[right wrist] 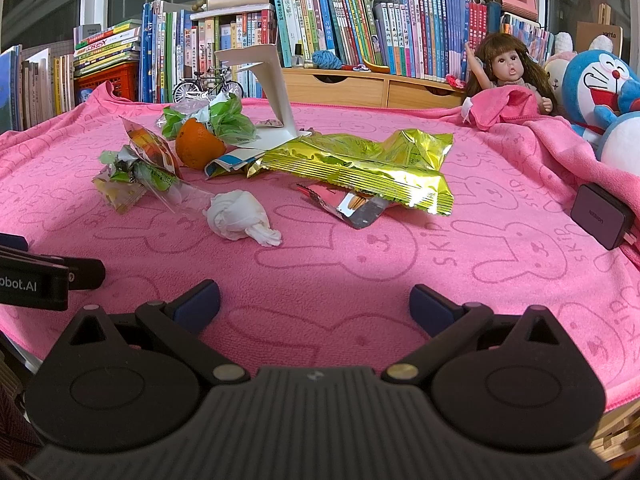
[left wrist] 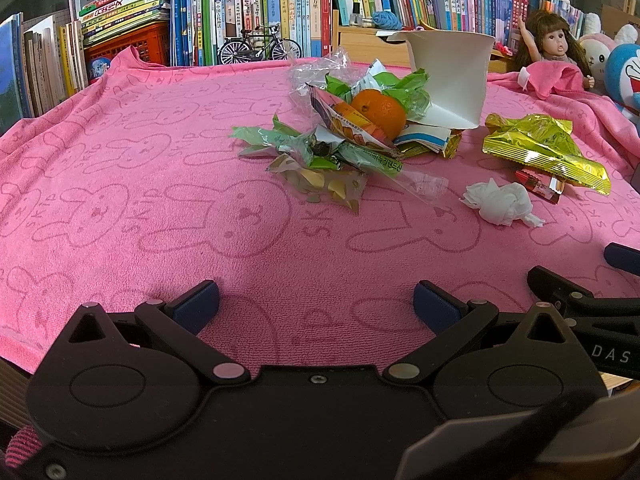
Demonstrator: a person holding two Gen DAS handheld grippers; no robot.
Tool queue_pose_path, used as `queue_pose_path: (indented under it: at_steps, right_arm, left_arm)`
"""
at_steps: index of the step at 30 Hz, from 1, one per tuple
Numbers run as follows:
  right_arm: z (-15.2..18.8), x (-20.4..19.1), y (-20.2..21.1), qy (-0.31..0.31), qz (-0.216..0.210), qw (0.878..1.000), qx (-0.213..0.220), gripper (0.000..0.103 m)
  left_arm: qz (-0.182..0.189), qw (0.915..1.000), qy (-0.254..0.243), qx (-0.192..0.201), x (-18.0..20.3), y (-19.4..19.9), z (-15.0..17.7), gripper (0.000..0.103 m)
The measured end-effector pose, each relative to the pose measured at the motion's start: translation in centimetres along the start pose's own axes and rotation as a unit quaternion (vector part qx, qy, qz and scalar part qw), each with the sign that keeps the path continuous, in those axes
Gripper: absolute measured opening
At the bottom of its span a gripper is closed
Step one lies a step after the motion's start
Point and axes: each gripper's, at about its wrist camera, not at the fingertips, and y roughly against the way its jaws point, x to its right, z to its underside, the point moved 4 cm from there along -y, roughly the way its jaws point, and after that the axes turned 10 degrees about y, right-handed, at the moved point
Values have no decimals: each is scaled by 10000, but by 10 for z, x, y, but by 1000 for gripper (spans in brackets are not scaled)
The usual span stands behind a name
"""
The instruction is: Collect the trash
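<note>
Trash lies scattered on a pink rabbit-print cloth (left wrist: pixel 120 184) (right wrist: pixel 440 264). A crumpled white tissue (left wrist: pixel 500 202) (right wrist: pixel 240 218) sits nearest. Behind it are a yellow-green foil bag (left wrist: pixel 544 152) (right wrist: pixel 360 164), a silver and red wrapper (right wrist: pixel 352 206) (left wrist: pixel 540 186), an orange (left wrist: pixel 378 112) (right wrist: pixel 198 144), green and clear wrappers (left wrist: pixel 320 152) (right wrist: pixel 136 168), and a folded white paper box (left wrist: pixel 448 80) (right wrist: pixel 272 84). My left gripper (left wrist: pixel 316 302) is open near the cloth's front edge. My right gripper (right wrist: pixel 314 302) is open too, holding nothing. Each gripper shows at the edge of the other's view.
A black charger block (right wrist: pixel 600 216) rests on the cloth at the right. A doll (right wrist: pixel 508 72) (left wrist: pixel 552 46), plush toys (right wrist: pixel 600 92), a miniature bicycle (left wrist: pixel 258 46) (right wrist: pixel 206 82), wooden drawers (right wrist: pixel 368 88) and shelves of books (left wrist: pixel 280 4) line the back.
</note>
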Motion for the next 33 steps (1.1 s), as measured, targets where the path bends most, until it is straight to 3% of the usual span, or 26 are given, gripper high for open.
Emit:
queue_pose_path:
  at_steps: [14,21,29,33]
  right_arm:
    - [1,0,1,-16,-6,10000,36,103]
    - [-6,3,8,-156,-291,9992,221,103]
    - [-29,-11,14,345,-478,9959,681,97]
    - [-39,-18,6,507,-591,9942,737,90]
  left_arm:
    - [31,10000,-55,-63,0,-2,-4,103]
    - [101,9999,-56,-43,-1,-2,-11,103]
    - [643,9975,96,281,-4,7,-40,97]
    - [833,9956,272,340,-7,3,-56,87]
